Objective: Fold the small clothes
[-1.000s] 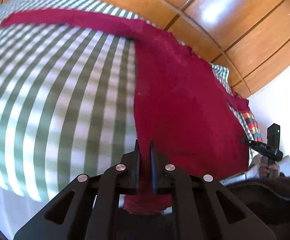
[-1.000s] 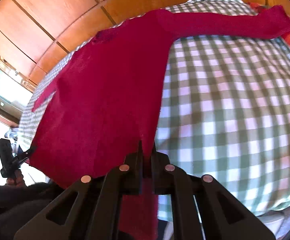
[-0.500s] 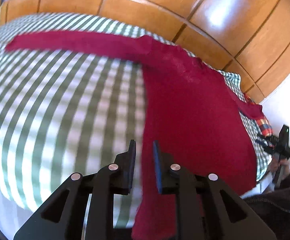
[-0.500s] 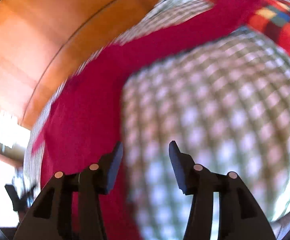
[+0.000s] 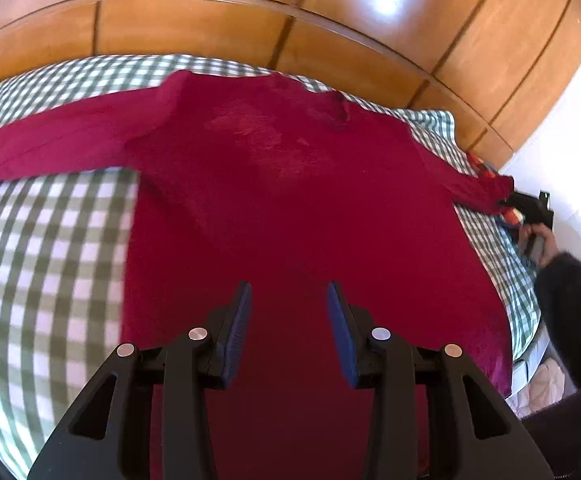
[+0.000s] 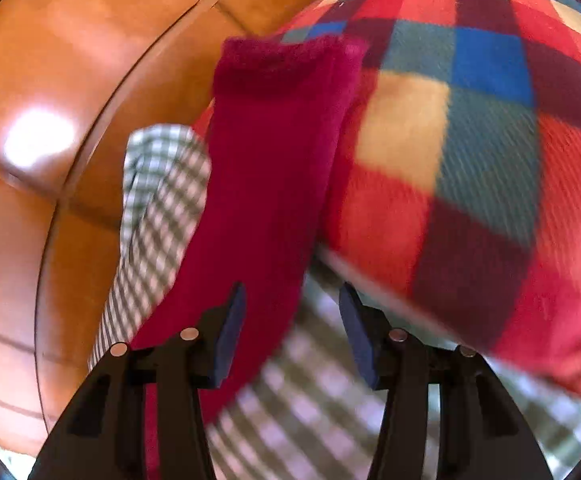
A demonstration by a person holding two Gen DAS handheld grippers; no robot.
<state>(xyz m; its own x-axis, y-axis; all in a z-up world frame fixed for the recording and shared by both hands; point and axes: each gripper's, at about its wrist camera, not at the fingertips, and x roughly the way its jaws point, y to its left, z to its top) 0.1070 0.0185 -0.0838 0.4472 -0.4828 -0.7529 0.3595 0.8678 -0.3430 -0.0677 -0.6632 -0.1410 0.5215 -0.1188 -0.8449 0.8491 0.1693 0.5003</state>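
A dark red long-sleeved top [image 5: 290, 200] lies spread flat on a green-and-white checked sheet [image 5: 50, 260], both sleeves stretched out sideways. My left gripper [image 5: 288, 304] is open and empty, above the lower middle of the top. My right gripper [image 6: 290, 304] is open and empty, over the right sleeve [image 6: 266, 160], whose cuff rests against a red, blue and cream plaid pillow [image 6: 470, 140]. In the left wrist view the right gripper [image 5: 530, 208] shows small at the far right by the sleeve end.
A wooden panelled headboard [image 5: 250, 12] runs behind the bed. A white wall [image 5: 578, 128] stands at the right. The person's dark sleeve [image 5: 570, 312] is at the right edge of the bed.
Both grippers have let go of the top's hem and opened. The left one moved over the top's middle; the right one swung out to the right sleeve by the plaid pillow.
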